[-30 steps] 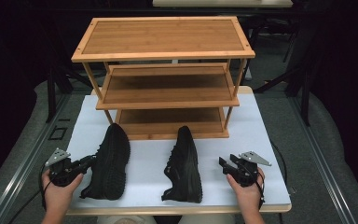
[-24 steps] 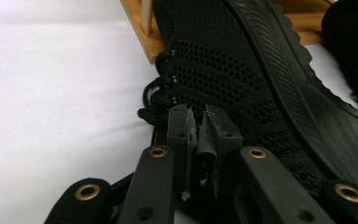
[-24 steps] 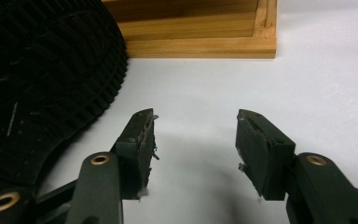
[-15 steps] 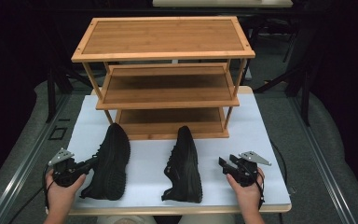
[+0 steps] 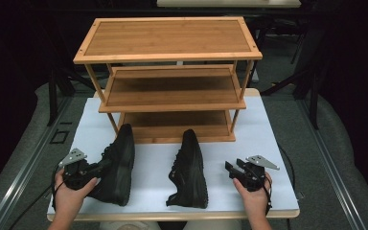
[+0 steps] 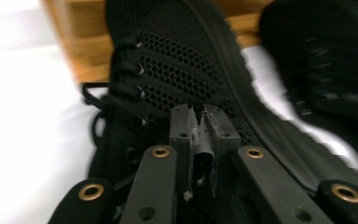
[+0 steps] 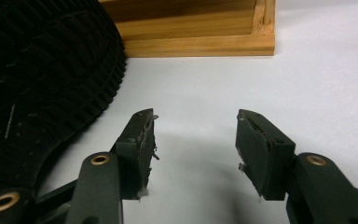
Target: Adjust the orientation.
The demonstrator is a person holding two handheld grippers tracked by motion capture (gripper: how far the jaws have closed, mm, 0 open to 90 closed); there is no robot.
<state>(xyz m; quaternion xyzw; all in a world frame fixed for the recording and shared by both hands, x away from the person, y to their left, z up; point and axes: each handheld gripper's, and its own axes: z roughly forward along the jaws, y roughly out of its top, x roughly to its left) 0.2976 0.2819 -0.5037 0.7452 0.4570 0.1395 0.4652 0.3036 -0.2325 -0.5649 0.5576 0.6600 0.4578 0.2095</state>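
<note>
Two black mesh sneakers lie on the white tabletop in front of a bamboo shoe rack (image 5: pixel 172 81). My left gripper (image 5: pixel 100 166) is at the left shoe (image 5: pixel 120 163), near its laces and collar. In the left gripper view its jaws (image 6: pixel 200 123) are pressed together over the mesh upper (image 6: pixel 186 65), with dark material pinched between the pads. My right gripper (image 5: pixel 231 168) rests on the table to the right of the right shoe (image 5: pixel 190 165). Its jaws (image 7: pixel 193 140) stand open with only white table between them. The ribbed sole of the right shoe (image 7: pixel 42 79) is just to their left.
The rack's three shelves are bare, and its lowest shelf (image 7: pixel 196 44) sits just beyond the shoes' toes. The other sneaker (image 6: pixel 326 65) lies farther off in the left gripper view. White tabletop (image 5: pixel 278 139) extends right of the rack. The front edge (image 5: pixel 172 215) is close to both hands.
My left gripper dipped slightly left, then came back right against the left shoe. The right gripper and both shoes have stayed put.
</note>
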